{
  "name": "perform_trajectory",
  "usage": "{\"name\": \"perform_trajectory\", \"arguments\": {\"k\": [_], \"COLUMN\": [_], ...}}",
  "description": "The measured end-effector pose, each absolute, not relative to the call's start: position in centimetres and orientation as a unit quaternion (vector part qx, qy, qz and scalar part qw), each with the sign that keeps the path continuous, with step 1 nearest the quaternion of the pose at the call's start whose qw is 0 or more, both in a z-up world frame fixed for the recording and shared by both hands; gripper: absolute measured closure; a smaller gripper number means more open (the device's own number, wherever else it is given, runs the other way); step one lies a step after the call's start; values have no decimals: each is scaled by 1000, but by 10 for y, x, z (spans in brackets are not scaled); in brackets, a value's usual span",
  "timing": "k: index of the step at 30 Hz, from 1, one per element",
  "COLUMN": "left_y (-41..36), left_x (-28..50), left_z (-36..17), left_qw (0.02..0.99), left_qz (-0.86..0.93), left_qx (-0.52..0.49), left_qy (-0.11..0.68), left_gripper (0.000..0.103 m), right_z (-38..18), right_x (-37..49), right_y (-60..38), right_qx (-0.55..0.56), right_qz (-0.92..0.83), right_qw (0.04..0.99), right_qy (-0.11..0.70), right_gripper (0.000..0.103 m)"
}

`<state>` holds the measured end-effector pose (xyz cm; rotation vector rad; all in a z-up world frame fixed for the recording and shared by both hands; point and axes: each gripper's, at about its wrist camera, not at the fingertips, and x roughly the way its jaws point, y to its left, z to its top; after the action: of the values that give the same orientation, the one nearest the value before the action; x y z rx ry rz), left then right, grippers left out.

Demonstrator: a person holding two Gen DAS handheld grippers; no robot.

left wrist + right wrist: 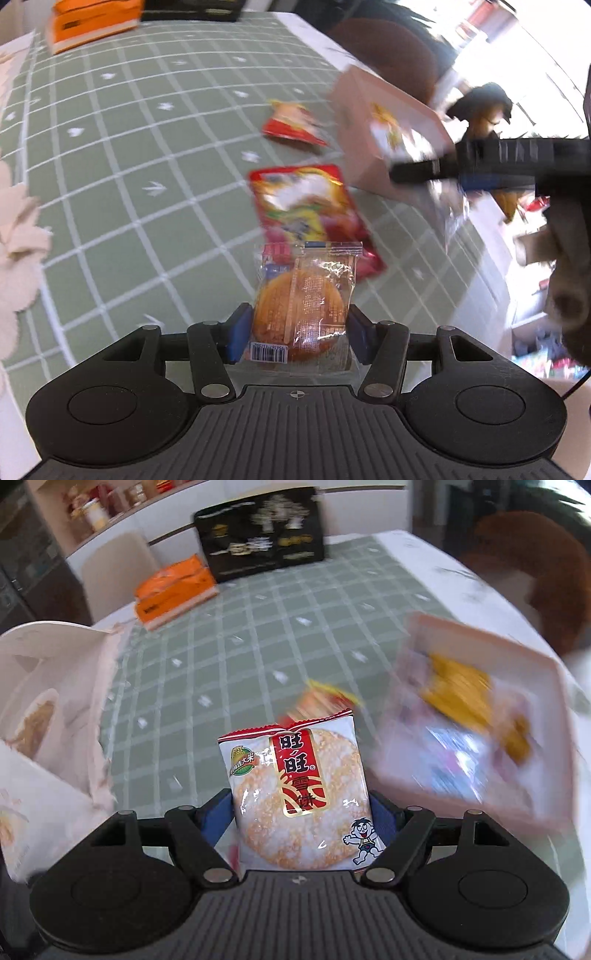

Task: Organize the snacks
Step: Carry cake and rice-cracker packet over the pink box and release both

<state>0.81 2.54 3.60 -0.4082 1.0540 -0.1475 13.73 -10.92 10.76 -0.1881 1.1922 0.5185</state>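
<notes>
left gripper [295, 336] clamped on clear-wrapped cake [303, 314], barcode end nearest, long axis forward; right gripper [304, 819] clamped on rice cracker packet [295, 794], upright, "旺旺" legible.

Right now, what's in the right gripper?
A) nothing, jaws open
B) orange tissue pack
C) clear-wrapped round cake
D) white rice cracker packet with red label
D: in the right wrist view the right gripper is closed on the white rice cracker packet with a red label, while the clear-wrapped round cake sits in the left gripper.
</notes>
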Motion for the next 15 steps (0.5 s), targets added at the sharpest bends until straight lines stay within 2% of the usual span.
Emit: {"name": "perform_trajectory", "arguments": {"k": [9,15], "left_y": [-34,-55], "left_x": [3,28], "left_z": [56,118], "left_qw": [852,891], "left_qz": [-130,-136], "left_qx": [-143,-151], "left_qy": [486,407], "left_gripper": [43,43], "right_z": [110,133], "right_x": [73,53], "right_y": [-208,-264], "right_qx": [-41,6], "right_qz": [139,109], "right_qw": [815,838], "right_qy": [561,535], "right_gripper": [25,25]}}
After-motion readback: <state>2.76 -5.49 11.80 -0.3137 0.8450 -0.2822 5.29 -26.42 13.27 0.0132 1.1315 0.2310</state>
